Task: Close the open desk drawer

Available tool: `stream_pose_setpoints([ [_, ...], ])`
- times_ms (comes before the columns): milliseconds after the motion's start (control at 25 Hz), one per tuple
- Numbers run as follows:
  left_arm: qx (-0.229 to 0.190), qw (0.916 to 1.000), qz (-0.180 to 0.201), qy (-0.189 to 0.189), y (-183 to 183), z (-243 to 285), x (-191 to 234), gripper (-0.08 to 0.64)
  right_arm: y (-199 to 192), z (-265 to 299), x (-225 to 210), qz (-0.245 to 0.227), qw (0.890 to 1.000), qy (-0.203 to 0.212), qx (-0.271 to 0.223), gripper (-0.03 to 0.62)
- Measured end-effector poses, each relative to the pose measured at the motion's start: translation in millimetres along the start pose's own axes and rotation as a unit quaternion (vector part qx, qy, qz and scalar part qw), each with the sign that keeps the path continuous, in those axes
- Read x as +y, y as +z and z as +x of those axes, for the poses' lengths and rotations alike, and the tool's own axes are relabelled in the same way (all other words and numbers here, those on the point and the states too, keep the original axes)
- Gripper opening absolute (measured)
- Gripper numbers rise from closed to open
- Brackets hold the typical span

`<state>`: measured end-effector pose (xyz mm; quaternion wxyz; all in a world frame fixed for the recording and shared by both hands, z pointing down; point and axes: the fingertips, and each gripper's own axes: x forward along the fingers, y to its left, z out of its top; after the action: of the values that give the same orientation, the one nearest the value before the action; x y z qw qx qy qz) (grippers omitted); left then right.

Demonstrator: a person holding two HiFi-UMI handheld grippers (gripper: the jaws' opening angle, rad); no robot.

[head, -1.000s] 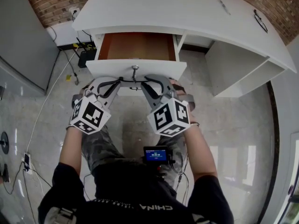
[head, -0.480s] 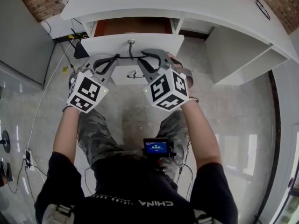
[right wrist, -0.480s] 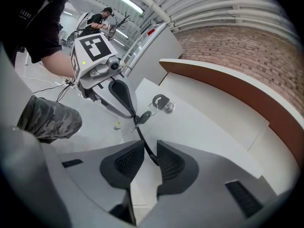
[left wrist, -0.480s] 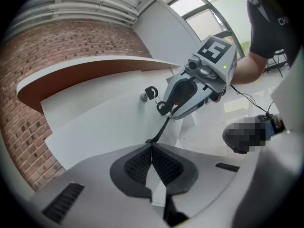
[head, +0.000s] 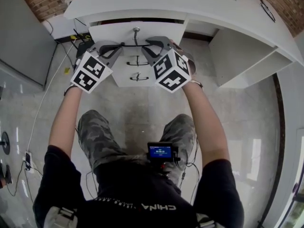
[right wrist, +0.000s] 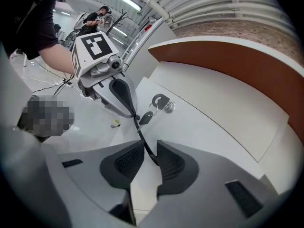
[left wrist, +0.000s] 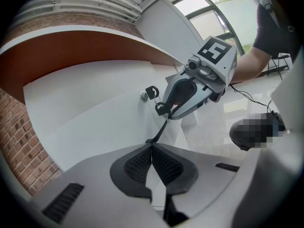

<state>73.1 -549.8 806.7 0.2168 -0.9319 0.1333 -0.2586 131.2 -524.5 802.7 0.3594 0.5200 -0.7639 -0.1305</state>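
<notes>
The white drawer front (head: pixel 107 32) sits almost flush under the white desk top (head: pixel 190 4), with only a thin dark slit above it. A lock with a hanging key (head: pixel 137 30) (left wrist: pixel 149 93) (right wrist: pixel 161 102) is at its middle. A thin black handle bar (head: pixel 135 44) (left wrist: pixel 160 127) (right wrist: pixel 142 137) runs across the front. My left gripper (head: pixel 115 45) (left wrist: pixel 152 146) is shut on its left end. My right gripper (head: pixel 154 45) (right wrist: pixel 149 148) is shut on its right end. Each gripper view shows the other gripper across the bar.
Two lower drawers with small black handles (head: pixel 137 61) sit below the top one. An open white compartment (head: pixel 237 65) is at the right, and a grey cabinet (head: pixel 19 32) at the left. Cables (head: pixel 47 103) trail on the glossy floor. The person's legs (head: pixel 95 132) are below the grippers.
Both grippers have moved forward toward the desk, pushing the drawer in. The brown drawer interior, open a second ago, is now hidden under the desk top.
</notes>
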Motion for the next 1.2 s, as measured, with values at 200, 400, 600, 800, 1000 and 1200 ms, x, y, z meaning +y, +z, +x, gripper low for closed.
stream_pose_setpoints([
  [200,0.013,0.9999,0.006,0.003,-0.6,15.1,17.8,0.012,-2.6,16.1,-17.0,0.007,1.0,0.005,0.012,0.087],
  [400,0.011,0.9999,0.005,0.001,-3.3,19.4,22.7,0.012,-3.0,22.8,-18.9,0.001,1.0,0.013,0.018,0.086],
  [600,0.007,0.9999,-0.003,0.011,-2.1,19.1,23.1,0.012,-2.4,22.1,-19.7,0.0,1.0,0.005,0.015,0.086],
  [800,0.014,0.9997,-0.014,0.018,-3.0,19.2,21.1,0.014,-3.6,22.4,-18.4,0.007,1.0,0.001,0.019,0.087],
  [1000,0.027,0.9992,0.004,0.03,-3.7,15.9,11.3,0.018,1.1,13.8,-13.0,0.072,0.997,0.026,-0.003,0.132],
  [1200,-0.021,0.998,-0.017,0.057,13.4,-6.7,0.3,0.017,6.2,-14.9,-11.5,0.105,0.994,-0.005,-0.042,0.12],
])
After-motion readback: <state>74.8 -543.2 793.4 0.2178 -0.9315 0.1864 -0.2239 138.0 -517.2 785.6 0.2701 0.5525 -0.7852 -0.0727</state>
